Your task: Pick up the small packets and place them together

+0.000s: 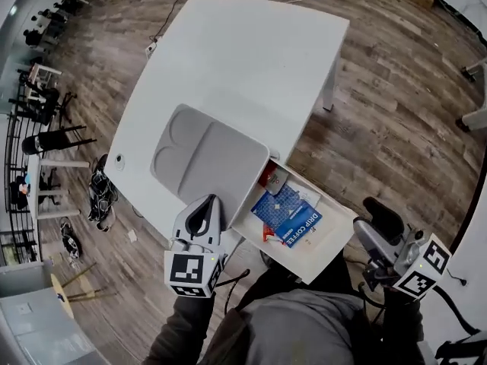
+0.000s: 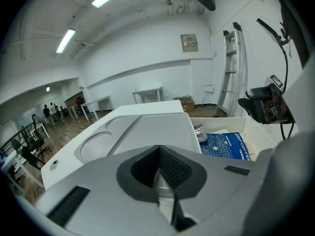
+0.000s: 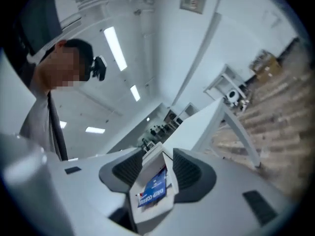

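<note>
White card with a blue drip-coffee label: that's the small packet (image 3: pixel 153 188) we've got pinched in the right gripper (image 3: pixel 160 157), pads pressing on both its faces. The gripper is held in the air to the right of the white bin (image 1: pixel 335 243) and off the table (image 1: pixel 251 52), so we reckon this one is mid-carry. More blue packets (image 1: pixel 293 215) lie in the bin, with a silvery one (image 1: pixel 275 179) at its far end. Our left gripper (image 1: pixel 207 204) hovers with its jaws closed on nothing at the near edge of the grey tray (image 1: pixel 205 154), which is probably the gathering spot.
</note>
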`<state>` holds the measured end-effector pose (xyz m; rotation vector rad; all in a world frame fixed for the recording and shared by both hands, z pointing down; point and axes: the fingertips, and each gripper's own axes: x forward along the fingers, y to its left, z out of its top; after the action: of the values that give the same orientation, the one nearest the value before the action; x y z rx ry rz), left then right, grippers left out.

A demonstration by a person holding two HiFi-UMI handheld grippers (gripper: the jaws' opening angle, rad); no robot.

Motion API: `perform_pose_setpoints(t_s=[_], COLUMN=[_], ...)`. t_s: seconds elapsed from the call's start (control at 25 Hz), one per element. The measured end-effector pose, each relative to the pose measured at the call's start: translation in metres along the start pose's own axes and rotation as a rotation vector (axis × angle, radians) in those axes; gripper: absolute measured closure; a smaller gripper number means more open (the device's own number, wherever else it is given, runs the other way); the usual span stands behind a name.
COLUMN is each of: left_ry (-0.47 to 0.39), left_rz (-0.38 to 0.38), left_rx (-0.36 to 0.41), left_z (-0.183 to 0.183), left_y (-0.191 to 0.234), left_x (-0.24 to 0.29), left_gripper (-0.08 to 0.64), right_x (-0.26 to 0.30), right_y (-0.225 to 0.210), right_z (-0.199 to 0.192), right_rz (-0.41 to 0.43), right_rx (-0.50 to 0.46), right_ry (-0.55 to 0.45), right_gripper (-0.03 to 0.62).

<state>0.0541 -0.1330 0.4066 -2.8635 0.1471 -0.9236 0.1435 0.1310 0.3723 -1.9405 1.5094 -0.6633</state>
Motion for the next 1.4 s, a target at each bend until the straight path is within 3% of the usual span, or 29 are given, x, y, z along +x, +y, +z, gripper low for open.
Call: perform_pose_setpoints(t_s=[0.08,0.16,0.24,0.48,0.72,1.12,1.2,1.28,1.4], left_ry=[-0.005,-0.016,-0.023,-0.041,-0.092,-0.161,-0.178,-0.209,-0.283], left_rz=[0.050,0.070,0.061,0.074,0.048,-0.017,-0.049,-0.061,0.030], left_rx=[-0.011,0.004,0.028,0.072,0.160,0.211,0.163,0.022,-0.139], left_z=[0.003,0.003,0.000,-0.002,0.001,-0.002,0.001,0.006,0.013], left_y=[0.000,-0.001,-0.003,-0.006,-0.014,-0.018,-0.019,-0.019,-0.018], left_x=[0.005,0.010,0.010,0.003,0.007,-0.004,-0.008,-0.018,-0.045], left_gripper=[0.560,0.560,0.560,0.560,0.560,0.560,0.560,0.560,0.560], right_x=[0.035,0.055,0.060,0.074,0.082,0.046,0.048,0.054,0.063], right_y=[0.008,0.001,-0.001,0.024,0.079,0.144,0.143,0.137,0.115], right_z=[0.006,0.002,-0.004,-0.004,-0.002,-0.055,-0.060,-0.065,-0.078], right_rz=[0.036,-0.009,-0.064,-0.045,-0.018,-0.024,0.005,0.068,0.213], right_rx=[-0.218,-0.428,-0.527,-0.595,-0.702,-0.851,-0.899,-0.952,-1.076], right_ry=[0.144,0.254,0.280,0.340,0.316,0.439,0.472,0.523,0.631], right_gripper=[0.396,0.396,0.396,0.396,0.396,0.396,0.396,0.396,0.396])
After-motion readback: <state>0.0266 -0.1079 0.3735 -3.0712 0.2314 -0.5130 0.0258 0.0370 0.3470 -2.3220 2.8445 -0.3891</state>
